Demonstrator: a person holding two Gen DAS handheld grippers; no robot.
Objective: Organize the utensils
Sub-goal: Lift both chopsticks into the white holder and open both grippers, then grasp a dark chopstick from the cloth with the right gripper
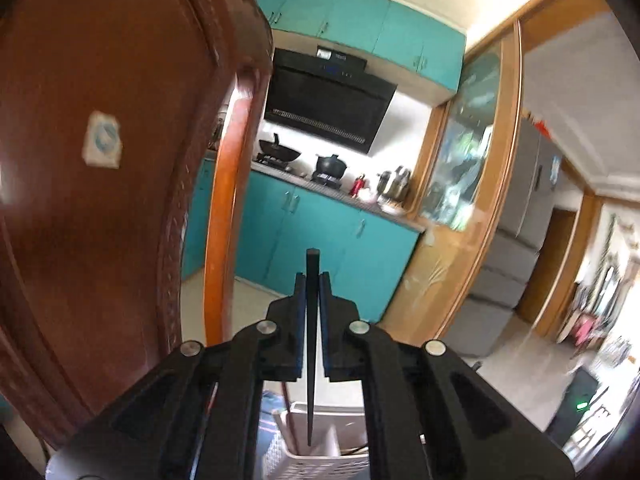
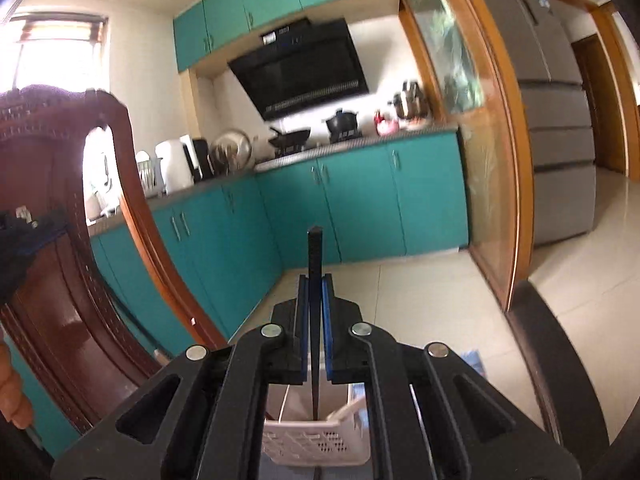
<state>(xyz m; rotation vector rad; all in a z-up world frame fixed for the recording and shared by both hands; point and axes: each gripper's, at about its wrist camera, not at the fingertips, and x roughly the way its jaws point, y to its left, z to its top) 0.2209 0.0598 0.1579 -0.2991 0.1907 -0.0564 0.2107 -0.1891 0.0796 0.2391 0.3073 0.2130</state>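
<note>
On our left wrist view a carved wooden chair back (image 1: 100,184) crowds the left, while our right view alone shows the window (image 2: 56,48) and a kettle (image 2: 176,168). Both the left gripper (image 1: 312,280) and the right gripper (image 2: 315,280) are clamped on a black chopstick (image 1: 311,340) (image 2: 315,320), tips over the white basket (image 1: 304,460) (image 2: 312,444). Teal cabinets (image 2: 360,200) line the walls, with pale floor tiles (image 2: 440,292) open on the right.

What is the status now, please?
Left tool shut on a black chopstick. Right tool shut on another black chopstick. White perforated basket below both. Wooden chair back close at left.
</note>
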